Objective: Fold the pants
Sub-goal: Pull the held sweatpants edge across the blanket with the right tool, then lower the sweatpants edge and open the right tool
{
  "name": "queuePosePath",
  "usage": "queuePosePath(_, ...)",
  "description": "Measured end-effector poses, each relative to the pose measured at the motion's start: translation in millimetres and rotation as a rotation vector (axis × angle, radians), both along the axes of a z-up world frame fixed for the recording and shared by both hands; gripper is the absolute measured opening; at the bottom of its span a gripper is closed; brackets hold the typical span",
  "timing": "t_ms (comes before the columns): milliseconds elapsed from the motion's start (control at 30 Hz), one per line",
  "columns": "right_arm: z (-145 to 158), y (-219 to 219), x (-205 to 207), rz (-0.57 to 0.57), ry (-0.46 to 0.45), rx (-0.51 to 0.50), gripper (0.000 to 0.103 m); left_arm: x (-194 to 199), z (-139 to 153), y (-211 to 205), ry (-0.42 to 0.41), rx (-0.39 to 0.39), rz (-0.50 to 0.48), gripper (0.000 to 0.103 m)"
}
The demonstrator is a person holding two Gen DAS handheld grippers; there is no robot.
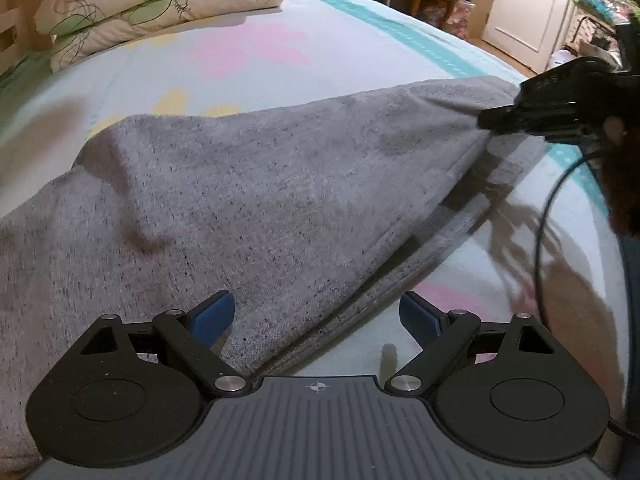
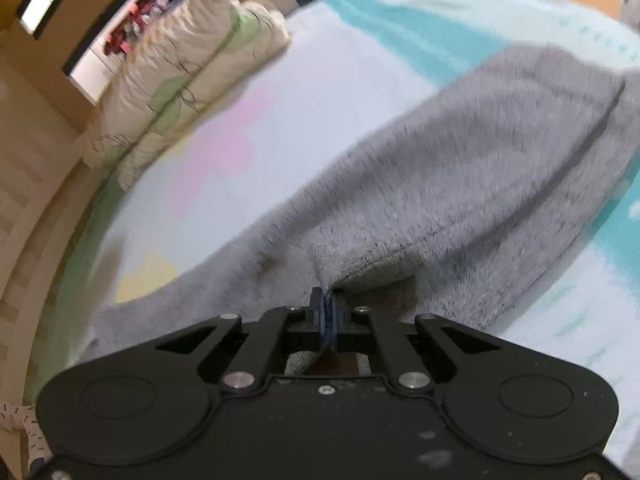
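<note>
Grey knit pants [image 1: 260, 200] lie across a bed [image 1: 248, 60] with a pale sheet. My left gripper [image 1: 318, 312] hangs over the near edge of the pants, jaws wide apart, and its blue pads [image 1: 214, 314] press on nothing. At the far right of the left wrist view my right gripper [image 1: 486, 118] pinches a bunched corner of the pants. In the right wrist view that gripper [image 2: 328, 300] is shut on the grey fabric [image 2: 440, 184], which puckers between the blue pads and rises off the sheet.
Two stacked pillows [image 1: 160, 4] with a green leaf print lie at the head of the bed [image 2: 192, 80]. A teal stripe [image 1: 420, 40] runs along the sheet's far side. Beyond the bed stand a wooden stool [image 1: 432, 0] and a white door [image 1: 528, 4].
</note>
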State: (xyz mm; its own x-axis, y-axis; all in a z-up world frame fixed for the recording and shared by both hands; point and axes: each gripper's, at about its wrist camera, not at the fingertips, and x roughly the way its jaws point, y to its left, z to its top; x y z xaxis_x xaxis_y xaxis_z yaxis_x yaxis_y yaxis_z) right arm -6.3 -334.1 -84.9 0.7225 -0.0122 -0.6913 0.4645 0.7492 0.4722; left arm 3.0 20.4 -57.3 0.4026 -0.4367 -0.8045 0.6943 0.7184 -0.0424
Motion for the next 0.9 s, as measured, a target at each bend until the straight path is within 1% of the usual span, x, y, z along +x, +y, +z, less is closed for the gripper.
queuePosePath(67,13,3,-7,0.009,0.014,-0.038,0.004,0,2,0,0.006,-0.017,-0.002,0.090)
queuePosePath(133,15,6,-13,0.018,0.047,-0.049,0.004,3,2,2,0.015,-0.034,0.000,0.090)
queuePosePath(200,9,9,-15,0.028,0.097,-0.077,0.004,6,1,2,0.020,-0.041,0.002,0.090)
queuePosePath(300,-9,10,-12,0.027,0.162,-0.072,0.004,9,6,-1,0.011,-0.049,0.001,0.090)
queuePosePath(333,-14,10,-13,0.030,0.169,-0.077,0.004,10,7,-3,0.008,-0.054,0.002,0.090)
queuePosePath(433,-13,13,-12,0.038,0.162,-0.097,0.004,19,10,-12,0.005,-0.073,0.023,0.090)
queuePosePath(500,-11,14,-11,0.043,0.163,-0.104,0.004,29,7,-18,0.018,-0.090,0.050,0.090)
queuePosePath(533,-12,13,-10,0.046,0.166,-0.103,0.005,35,3,-22,0.039,-0.096,0.073,0.090)
queuePosePath(567,-13,13,-9,0.052,0.169,-0.104,0.006,39,-2,-25,0.066,-0.086,0.098,0.090)
queuePosePath(633,-11,13,-7,0.065,0.173,-0.109,0.007,49,-18,-30,0.139,-0.036,0.163,0.090)
queuePosePath(667,-9,13,-7,0.068,0.172,-0.108,0.010,49,-19,-31,0.130,-0.035,0.162,0.091)
queuePosePath(700,-5,11,-9,0.067,0.171,-0.110,0.016,47,-19,-34,0.120,-0.021,0.152,0.091)
queuePosePath(767,0,6,-12,0.056,0.168,-0.123,0.023,42,-19,-39,0.104,0.022,0.115,0.091)
queuePosePath(833,7,-2,-19,0.032,0.159,-0.136,0.026,38,-19,-39,0.096,0.037,0.095,0.091)
queuePosePath(900,13,-15,-26,-0.016,0.165,-0.162,0.027,37,-19,-36,0.099,0.028,0.094,0.091)
